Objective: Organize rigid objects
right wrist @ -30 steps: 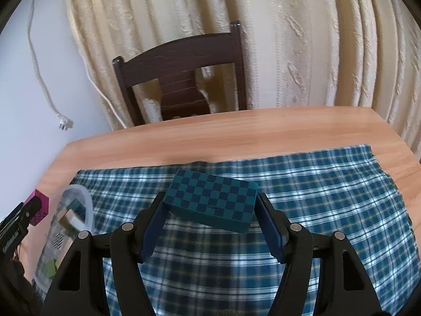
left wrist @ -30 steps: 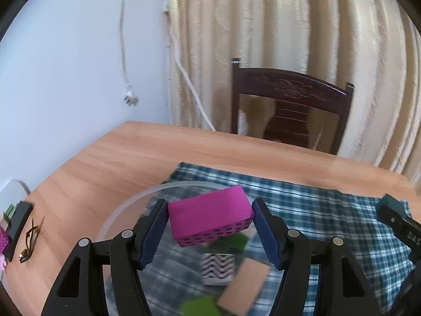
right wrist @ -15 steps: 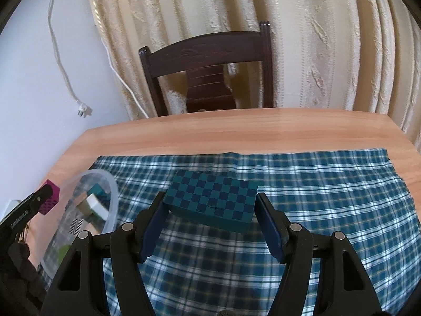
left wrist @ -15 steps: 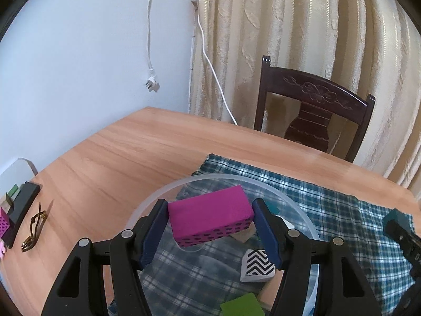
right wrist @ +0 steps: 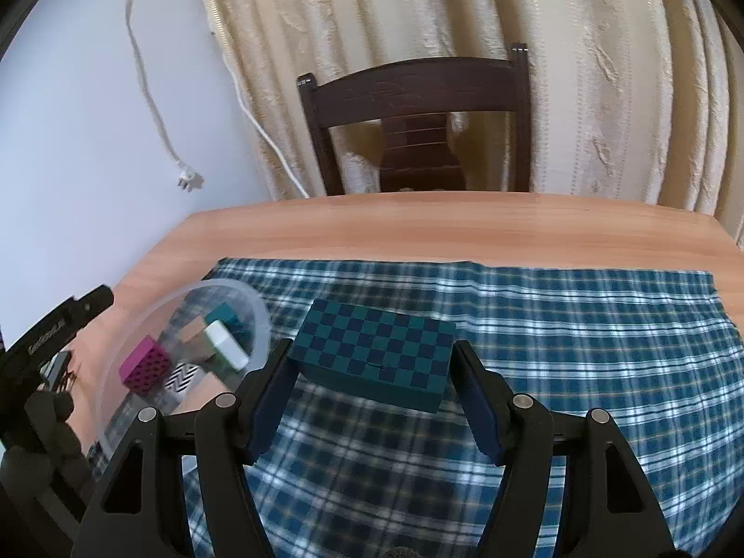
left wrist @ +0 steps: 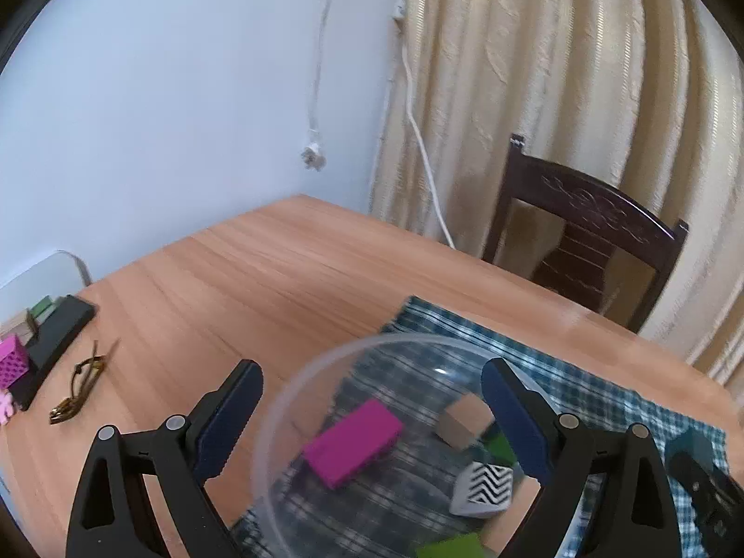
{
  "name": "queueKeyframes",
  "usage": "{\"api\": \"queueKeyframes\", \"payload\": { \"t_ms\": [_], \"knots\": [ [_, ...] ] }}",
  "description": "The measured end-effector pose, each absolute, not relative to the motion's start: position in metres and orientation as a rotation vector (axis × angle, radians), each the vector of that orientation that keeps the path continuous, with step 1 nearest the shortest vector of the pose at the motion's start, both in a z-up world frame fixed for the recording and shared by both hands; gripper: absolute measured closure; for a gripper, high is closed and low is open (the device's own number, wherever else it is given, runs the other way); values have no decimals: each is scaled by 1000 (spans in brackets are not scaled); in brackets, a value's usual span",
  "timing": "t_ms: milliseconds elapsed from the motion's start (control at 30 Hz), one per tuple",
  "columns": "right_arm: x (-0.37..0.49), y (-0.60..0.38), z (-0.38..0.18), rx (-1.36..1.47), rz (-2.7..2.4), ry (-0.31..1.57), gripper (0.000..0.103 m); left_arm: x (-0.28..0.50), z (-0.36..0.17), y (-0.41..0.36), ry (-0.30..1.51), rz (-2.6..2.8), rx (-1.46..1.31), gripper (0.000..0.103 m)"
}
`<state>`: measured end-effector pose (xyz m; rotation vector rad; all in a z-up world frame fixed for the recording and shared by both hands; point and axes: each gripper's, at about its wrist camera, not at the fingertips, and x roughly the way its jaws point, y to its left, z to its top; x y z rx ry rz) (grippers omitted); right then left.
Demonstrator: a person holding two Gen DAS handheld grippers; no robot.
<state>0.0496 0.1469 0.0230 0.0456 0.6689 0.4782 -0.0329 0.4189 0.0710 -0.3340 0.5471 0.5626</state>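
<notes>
Two grippers hovered over the table.
Left gripper (left wrist: 372, 411) gaped wide and empty above the clear bowl (left wrist: 279, 418); right gripper (right wrist: 372, 383) clasped the checkered box (right wrist: 372, 353).

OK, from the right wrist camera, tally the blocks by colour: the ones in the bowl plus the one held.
magenta dotted block: 1
black-and-white zigzag block: 1
tan block: 1
teal block: 1
white block: 1
teal checkered box, held: 1
Total: 6; the clear bowl may hide more.

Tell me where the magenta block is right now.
In the left wrist view the magenta block lies inside the clear bowl, on its left side, near the zigzag block.
</notes>
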Motion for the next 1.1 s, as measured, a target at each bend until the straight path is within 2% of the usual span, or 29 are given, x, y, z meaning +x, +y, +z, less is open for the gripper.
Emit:
{"api": "queueKeyframes", "payload": {
  "t_ms": [167,733,1100],
  "knots": [
    [39,158,23,33,524,674,35,-40,75,423,515,603,-331,1],
    [-1,196,39,-30,679,610,35,-47,78,427,487,625,-335,1],
    [17,162,11,-4,594,748,33,-50,80,423,480,604,-345,1]
  ]
}}
